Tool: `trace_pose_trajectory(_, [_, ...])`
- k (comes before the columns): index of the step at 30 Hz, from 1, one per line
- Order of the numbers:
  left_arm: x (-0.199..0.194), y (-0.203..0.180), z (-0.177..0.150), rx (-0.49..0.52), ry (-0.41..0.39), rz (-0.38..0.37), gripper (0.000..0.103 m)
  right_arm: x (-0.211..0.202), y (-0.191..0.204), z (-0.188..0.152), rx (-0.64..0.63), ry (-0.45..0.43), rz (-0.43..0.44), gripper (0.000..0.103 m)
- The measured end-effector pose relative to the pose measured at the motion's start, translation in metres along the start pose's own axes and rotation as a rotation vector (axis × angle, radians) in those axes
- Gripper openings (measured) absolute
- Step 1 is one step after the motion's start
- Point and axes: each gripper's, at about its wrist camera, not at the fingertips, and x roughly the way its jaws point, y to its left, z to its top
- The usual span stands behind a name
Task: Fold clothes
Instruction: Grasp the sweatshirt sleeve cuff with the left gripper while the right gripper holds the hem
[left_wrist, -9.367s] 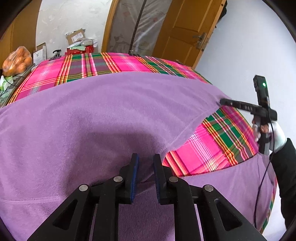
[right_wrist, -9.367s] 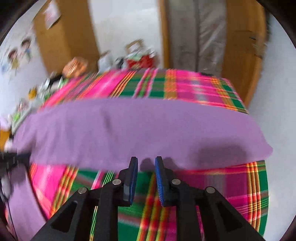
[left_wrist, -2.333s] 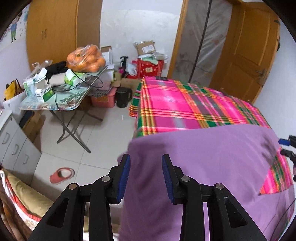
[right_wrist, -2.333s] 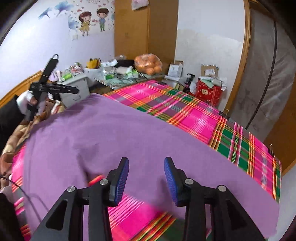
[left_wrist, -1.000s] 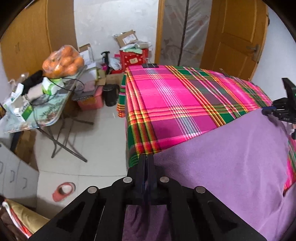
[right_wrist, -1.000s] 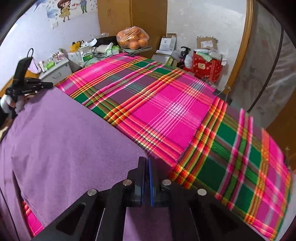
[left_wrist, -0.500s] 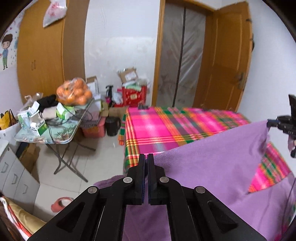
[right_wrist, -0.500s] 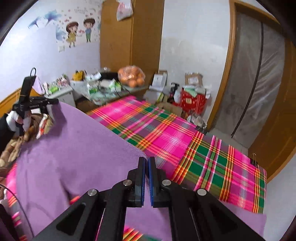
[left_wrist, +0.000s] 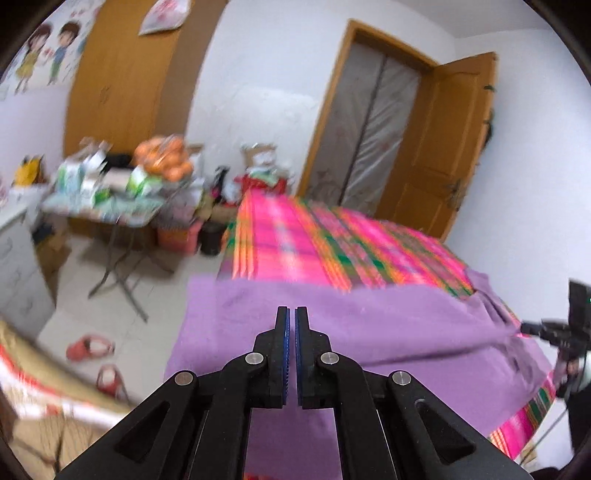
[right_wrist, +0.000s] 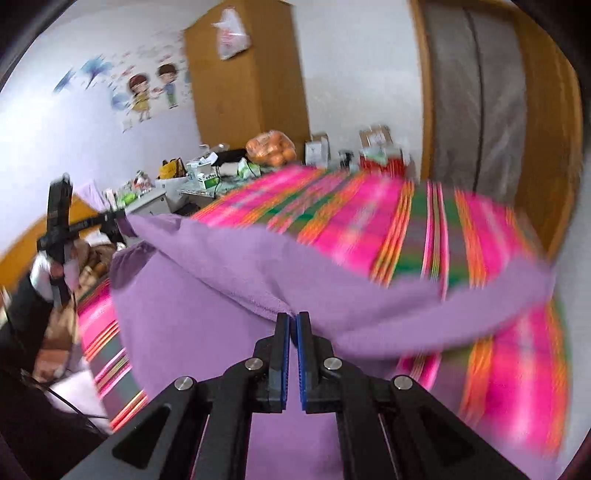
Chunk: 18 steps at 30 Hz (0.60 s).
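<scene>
Left hand-held gripper (left_wrist: 290, 321) and right hand-held gripper (right_wrist: 293, 326) are each pressed together on an edge of the large soft purple fleece garment (right_wrist: 207, 295), held stretched above the pink-and-green plaid bed (right_wrist: 369, 210). Light, limp, sags between grips; best taken at corners or hem.

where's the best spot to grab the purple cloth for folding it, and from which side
Grip the purple cloth at its two corners along one edge, one gripper per corner, coming in from over the near side of the plaid bed cover. The left gripper and right gripper each pinch a corner, so the edge hangs stretched between them rather than bunching.
</scene>
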Motion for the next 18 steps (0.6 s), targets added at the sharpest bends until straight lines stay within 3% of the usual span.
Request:
trace_pose_trajectory(4, [-0.018,0.016,-0.027,-0.148,-0.028,0.027,0.007,-0.007,-0.012,-0.033,0.186,0.000,0.015,0.007])
trace_pose_trajectory(6, [-0.026,0.020,-0.034,-0.218,-0.058,0.016,0.021,-0.014,-0.016,-0.041,0.265,-0.019,0.024,0.021])
trace_pose_trajectory(8, [-0.034,0.024,-0.041,-0.287,-0.086,0.003,0.029,-0.016,-0.019,-0.044,0.332,-0.025,0.036,0.043])
trace_pose_trajectory(12, [-0.017,0.021,-0.041,-0.351,-0.036,-0.035,0.040,0.001,-0.028,-0.036,0.446,0.001,0.070,0.044])
trace_pose_trajectory(18, [0.006,0.027,-0.051,-0.488,0.053,-0.060,0.040,0.033,-0.040,-0.033,0.600,0.074,0.082,0.044])
